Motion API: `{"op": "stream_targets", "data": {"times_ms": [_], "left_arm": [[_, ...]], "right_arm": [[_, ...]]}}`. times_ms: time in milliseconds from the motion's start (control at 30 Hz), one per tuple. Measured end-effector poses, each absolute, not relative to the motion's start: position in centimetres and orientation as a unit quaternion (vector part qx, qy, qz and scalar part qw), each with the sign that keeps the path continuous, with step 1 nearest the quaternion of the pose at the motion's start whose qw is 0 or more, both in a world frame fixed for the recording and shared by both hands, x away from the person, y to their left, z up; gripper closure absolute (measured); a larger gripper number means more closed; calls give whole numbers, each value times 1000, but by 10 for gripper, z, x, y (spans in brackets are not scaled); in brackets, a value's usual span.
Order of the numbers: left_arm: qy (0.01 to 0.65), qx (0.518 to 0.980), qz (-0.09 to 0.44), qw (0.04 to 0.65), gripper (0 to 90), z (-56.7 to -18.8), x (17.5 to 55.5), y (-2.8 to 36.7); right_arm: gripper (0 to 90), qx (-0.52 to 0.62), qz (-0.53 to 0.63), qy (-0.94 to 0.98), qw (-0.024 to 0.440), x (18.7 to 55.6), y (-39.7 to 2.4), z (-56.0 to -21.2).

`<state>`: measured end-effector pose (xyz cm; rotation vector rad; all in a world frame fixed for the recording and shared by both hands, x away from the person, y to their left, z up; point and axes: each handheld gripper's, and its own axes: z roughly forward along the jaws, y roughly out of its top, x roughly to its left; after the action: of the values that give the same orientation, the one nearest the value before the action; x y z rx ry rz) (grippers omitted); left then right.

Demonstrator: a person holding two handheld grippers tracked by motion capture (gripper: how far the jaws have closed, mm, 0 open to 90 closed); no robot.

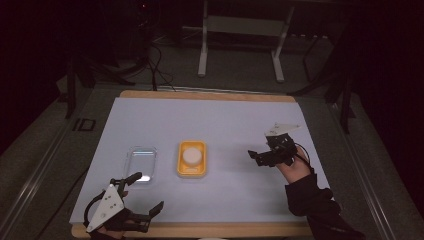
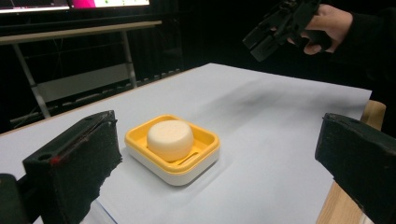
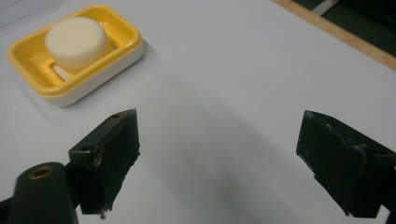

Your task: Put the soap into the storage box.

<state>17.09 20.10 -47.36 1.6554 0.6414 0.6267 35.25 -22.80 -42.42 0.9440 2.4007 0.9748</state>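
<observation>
Black jaws of the left gripper sit closest, at the near table edge; they stand wide apart with nothing between them — open. Taking the yellow dish as landmark: it lies mid-table on the white sheet, and the soap, a pale round puck, sits inside it, roughly centred, resting on the dish floor. Left of the dish, just beside it, lies a clear lid, flat on the sheet. L gripper is near-left of the dish, well apart from it. The right gripper is to the right of the dish, off the sheet surface by the look of it, jaws pointing toward the dish and spread wide, empty — open too. In the right gripper view the dish and soap sit ahead of the jaws, off to one side, not yet between them. In the left gripper view the soap stands a bit above the dish rim.

Handling, as a guess: soap looks light, firm, prob. slick and easy to dent, so a gentle squeeze. Best hold is across its curved sides, above the rim, coming from over the top. Dish looks like stiff plastic, light, likely to slide on the sheet if nudged; L gripper could steady it by the rim. Lid seems thin and flexible; take it by an edge.
</observation>
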Motion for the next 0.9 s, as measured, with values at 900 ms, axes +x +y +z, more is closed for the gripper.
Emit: {"op": "stream_targets", "data": {"times_ms": [900], "left_arm": [[272, 713, 268, 588, 1, -473, 170, 200]], "right_arm": [[127, 351, 366, 830, 232, 295, -258, -460]]}}
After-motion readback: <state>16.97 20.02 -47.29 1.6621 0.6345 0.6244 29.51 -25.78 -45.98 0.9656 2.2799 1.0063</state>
